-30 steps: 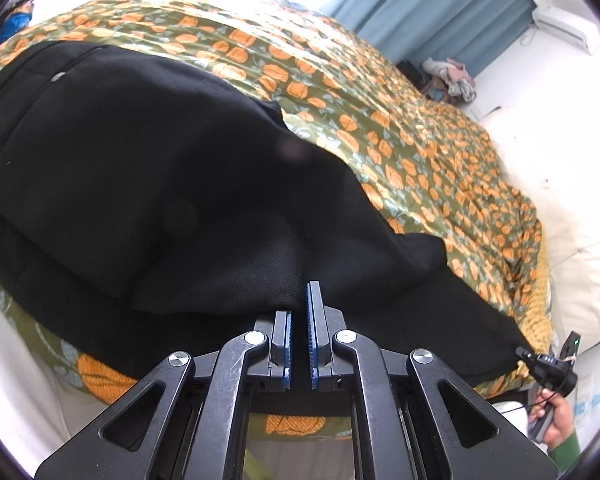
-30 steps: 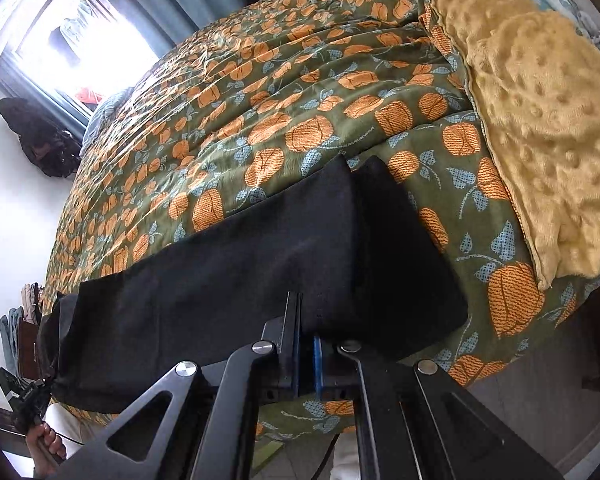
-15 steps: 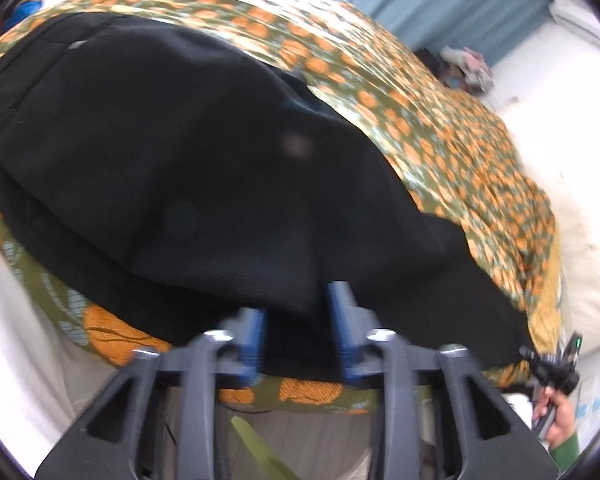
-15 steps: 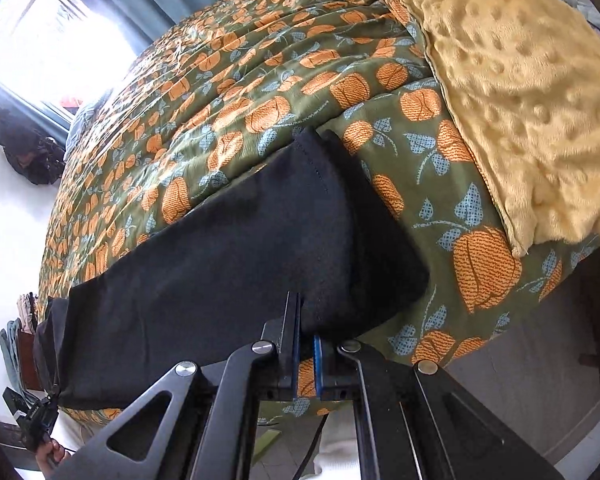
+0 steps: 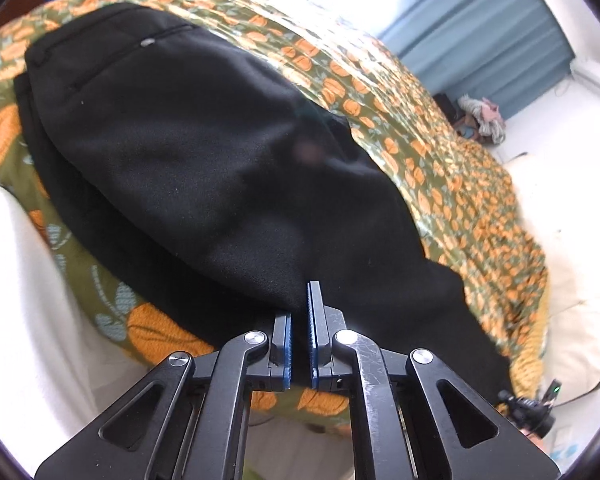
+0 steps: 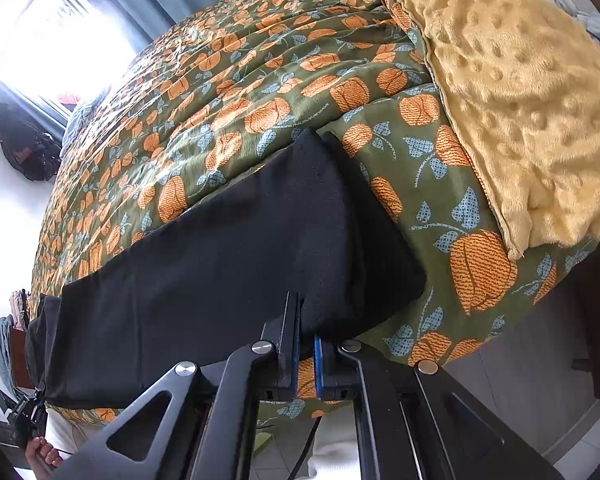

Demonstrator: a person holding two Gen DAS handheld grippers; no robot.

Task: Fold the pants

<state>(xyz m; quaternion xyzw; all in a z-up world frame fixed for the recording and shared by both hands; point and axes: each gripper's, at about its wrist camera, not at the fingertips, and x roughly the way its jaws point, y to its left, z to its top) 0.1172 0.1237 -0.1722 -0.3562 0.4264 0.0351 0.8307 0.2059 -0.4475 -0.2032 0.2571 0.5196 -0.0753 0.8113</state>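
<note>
A: Scene, big to small?

B: A bed is covered by a green quilt with orange flowers. A yellow dotted blanket is laid on the quilt, well apart from the pants on the side of the leg ends. Blue curtains are seen behind the bed.

A: Pants?

B: Black pants are spread lengthwise along the quilt's near edge, legs stacked. The waistband with its pocket is seen at one end, the hems at the other.

A: Left gripper?

B: The left gripper is closed on the near edge of the pants by the waist end. It was opened and clamped again just now; fabric is pinched between the blue pads.

A: Right gripper?

B: The right gripper is closed too, with the near edge of the leg end pinched between its pads.
</note>
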